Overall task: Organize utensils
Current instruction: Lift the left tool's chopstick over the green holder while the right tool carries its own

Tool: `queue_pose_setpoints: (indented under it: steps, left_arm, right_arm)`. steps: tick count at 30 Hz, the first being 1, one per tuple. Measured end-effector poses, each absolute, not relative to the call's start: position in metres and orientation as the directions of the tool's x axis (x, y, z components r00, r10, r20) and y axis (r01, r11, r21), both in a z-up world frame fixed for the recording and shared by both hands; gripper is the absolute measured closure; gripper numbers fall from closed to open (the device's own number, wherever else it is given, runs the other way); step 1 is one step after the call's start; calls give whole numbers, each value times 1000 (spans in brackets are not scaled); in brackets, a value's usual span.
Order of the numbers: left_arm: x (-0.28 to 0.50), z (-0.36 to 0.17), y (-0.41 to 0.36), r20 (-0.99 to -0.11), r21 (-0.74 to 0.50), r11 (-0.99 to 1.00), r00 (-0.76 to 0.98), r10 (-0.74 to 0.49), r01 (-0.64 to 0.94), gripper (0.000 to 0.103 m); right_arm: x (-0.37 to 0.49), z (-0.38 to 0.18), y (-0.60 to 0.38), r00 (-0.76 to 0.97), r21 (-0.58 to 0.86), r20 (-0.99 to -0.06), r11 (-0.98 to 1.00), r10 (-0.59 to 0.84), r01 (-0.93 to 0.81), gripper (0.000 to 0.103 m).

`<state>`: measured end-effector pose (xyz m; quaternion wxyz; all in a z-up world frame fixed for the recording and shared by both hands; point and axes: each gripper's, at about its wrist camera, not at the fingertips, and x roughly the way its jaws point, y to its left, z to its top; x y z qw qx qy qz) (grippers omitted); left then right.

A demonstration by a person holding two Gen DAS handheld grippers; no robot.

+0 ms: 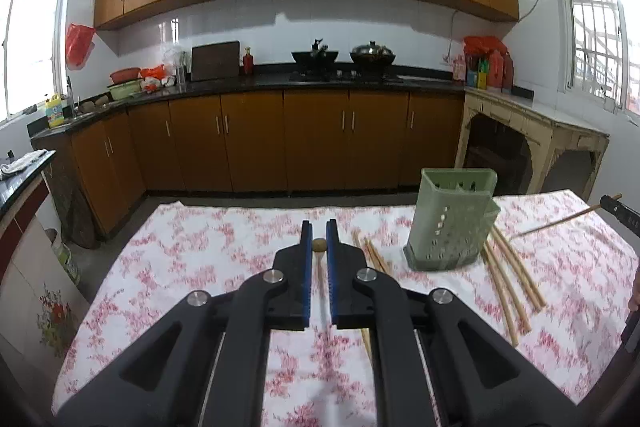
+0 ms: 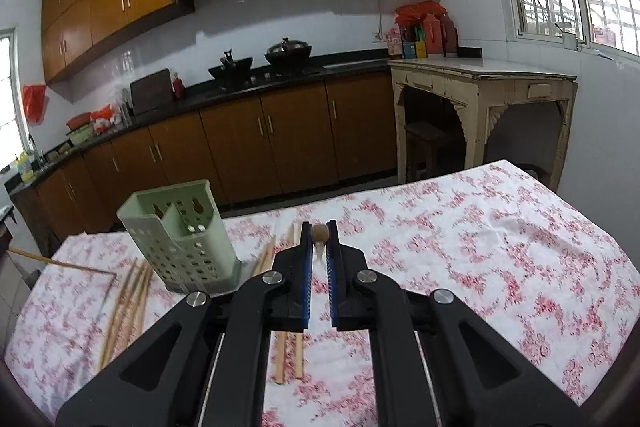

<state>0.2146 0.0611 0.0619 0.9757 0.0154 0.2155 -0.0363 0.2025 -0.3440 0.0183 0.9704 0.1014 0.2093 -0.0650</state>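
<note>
I have a chopstick clamped in each hand-held gripper. The left hand-held gripper (image 1: 319, 233) is closed on one chopstick (image 1: 319, 245), whose butt end shows between the blue pads while the shaft hangs down toward the floral-clothed desk (image 1: 200, 251). The right hand-held gripper (image 2: 320, 233) is closed the same way on a second chopstick (image 2: 320, 233), seen end-on and a little blurred.

The green holder (image 1: 450, 219) stands upright on the desk, to the right of my left gripper and to the left of my right one, nearer the far edge. Loose chopsticks (image 1: 508, 287) lie flat on the cloth on both sides of its base, several to its right and a few to its left, so most of the sorting is not yet done.

I judge the step in hand to be carrying this pair to the holder. Next I need to bring each tip over the holder's open top, tilt the stick closer to upright, pick one compartment, and release only once the tip is inside the rim, or the stick may slide off the wall
</note>
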Motion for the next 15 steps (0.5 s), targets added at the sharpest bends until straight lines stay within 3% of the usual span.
queue_pose_setpoints:
  steps: [15]
  left_arm:
    - [228,110,55,-348,24,998,936,-54,66,95]
  right_arm:
    - [212,54,-344,928,165,-363,974,-89,158,96]
